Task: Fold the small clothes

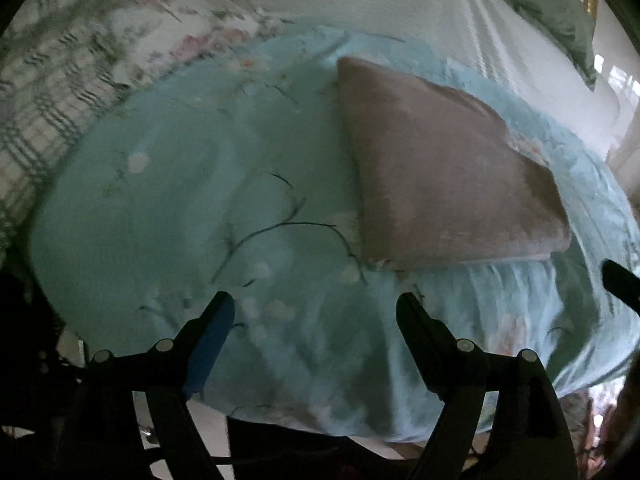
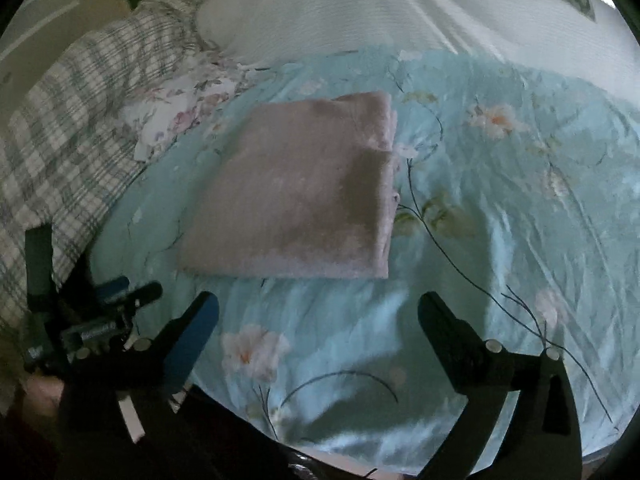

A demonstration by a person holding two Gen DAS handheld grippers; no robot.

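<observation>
The folded pinkish-mauve garment (image 1: 444, 168) lies flat on a pale-blue floral bedcover (image 1: 192, 184), which is spread over the bed. No container and no readable writing or label shows in either view.

In the left wrist view the left claw (image 1: 316, 304) stands released, its two fingers spread wide with nothing between them, hovering above the bedcover. The garment sits ahead of this claw and off to its right, clear of both fingertips; its near edge shows stacked layers. Beyond the claw's left side lie a white floral cloth (image 1: 208, 36) and a green-and-white plaid fabric (image 1: 44, 96), both blurred. Far ahead is a white ribbed blanket (image 1: 420, 12), with a grey-green pillow (image 1: 548, 4) at the far right. A dark tip of the right claw's finger (image 1: 620, 280) enters at the right edge of this view.

In the right wrist view the right claw (image 2: 318, 306) is likewise released, fingers wide apart and grasping nothing. Here the garment (image 2: 296, 188) lies straight ahead and slightly to the claw's left, with its layered fold edges on the right side. This view shows printed blossoms and dark stems on the bedcover (image 2: 500, 200) far more sharply, and it catches the left claw's body (image 2: 100, 316) just beside the right claw's left finger. The plaid fabric (image 2: 80, 120) and floral cloth (image 2: 180, 112) lie to the claw's far left, the white blanket (image 2: 380, 4) ahead.
</observation>
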